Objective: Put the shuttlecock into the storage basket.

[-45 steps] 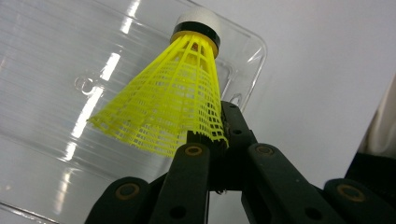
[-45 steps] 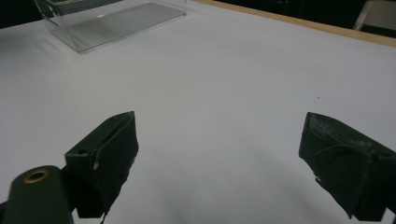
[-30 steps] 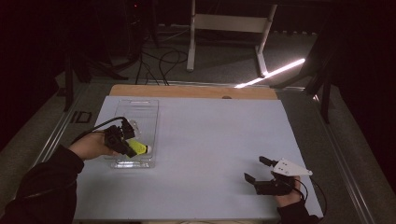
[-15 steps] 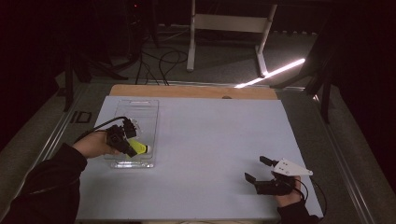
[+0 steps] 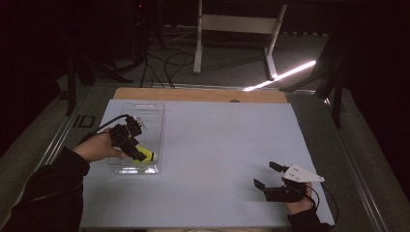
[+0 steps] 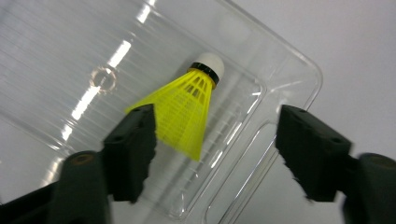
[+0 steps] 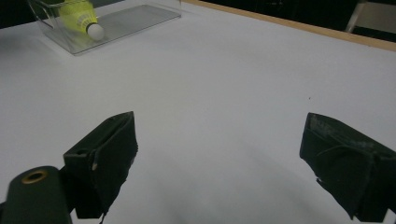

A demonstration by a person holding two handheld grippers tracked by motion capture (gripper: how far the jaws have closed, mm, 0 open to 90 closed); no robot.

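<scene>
Fig.: your L gripper [image 6: 215, 140] jaws have just been opening, nothing pinched; shuttlecock [image 6: 187, 109] now lies released in the tray [image 5: 126, 169], so placement looks done. Your R gripper [image 7: 219, 163] rests agape, empty, well apart.

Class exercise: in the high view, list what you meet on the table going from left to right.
Left hand-held gripper over the clear plastic tray → yellow shuttlecock in that tray → bare stretch of the white table mat → right hand-held gripper.
</scene>
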